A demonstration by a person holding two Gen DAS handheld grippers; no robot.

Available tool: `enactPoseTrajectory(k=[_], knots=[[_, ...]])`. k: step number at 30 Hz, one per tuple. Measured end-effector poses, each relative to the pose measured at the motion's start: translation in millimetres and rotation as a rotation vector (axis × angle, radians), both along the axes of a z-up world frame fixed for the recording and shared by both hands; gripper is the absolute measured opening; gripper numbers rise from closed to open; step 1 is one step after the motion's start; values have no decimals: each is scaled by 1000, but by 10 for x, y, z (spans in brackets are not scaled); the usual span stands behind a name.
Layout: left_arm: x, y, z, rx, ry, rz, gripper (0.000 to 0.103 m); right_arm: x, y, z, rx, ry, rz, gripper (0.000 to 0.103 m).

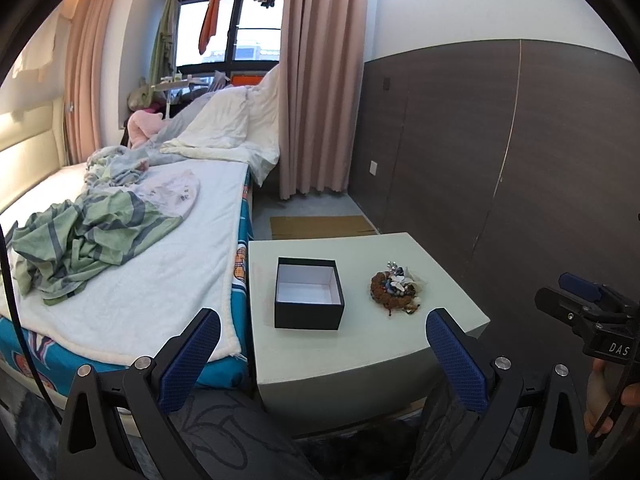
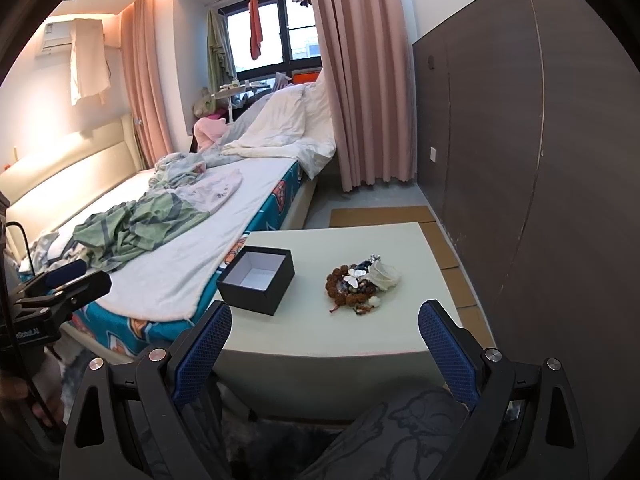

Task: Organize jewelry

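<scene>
A black box [image 1: 309,294] [image 2: 256,280] with a white, empty inside stands open on a pale green bedside table [image 1: 360,344] [image 2: 320,332]. To its right lies a heap of jewelry [image 1: 396,288] [image 2: 360,284]: a brown bead bracelet, dark beads, a white flower piece and a silver clip. My left gripper [image 1: 322,334] is open, held short of the table's near edge with nothing between its blue pads. My right gripper [image 2: 325,326] is also open and empty, back from the table's front edge.
A bed [image 1: 132,264] [image 2: 180,248] with rumpled green and white bedding [image 1: 84,236] touches the table's left side. A dark panelled wall [image 1: 500,152] [image 2: 540,160] runs along the right. Flat cardboard [image 1: 320,227] [image 2: 384,214] lies on the floor behind the table. Pink curtains [image 1: 320,80] hang beyond.
</scene>
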State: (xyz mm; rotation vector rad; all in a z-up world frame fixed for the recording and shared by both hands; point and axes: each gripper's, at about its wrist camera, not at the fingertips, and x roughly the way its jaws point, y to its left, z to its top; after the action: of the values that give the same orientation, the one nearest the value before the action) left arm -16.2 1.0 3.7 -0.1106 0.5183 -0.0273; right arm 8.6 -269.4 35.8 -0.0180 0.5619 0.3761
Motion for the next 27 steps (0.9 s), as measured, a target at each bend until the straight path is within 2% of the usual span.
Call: enactPoseTrajectory(k=[27], knots=[[48, -104, 2, 1, -1, 0, 102, -7, -41, -43, 10, -10, -27, 95]])
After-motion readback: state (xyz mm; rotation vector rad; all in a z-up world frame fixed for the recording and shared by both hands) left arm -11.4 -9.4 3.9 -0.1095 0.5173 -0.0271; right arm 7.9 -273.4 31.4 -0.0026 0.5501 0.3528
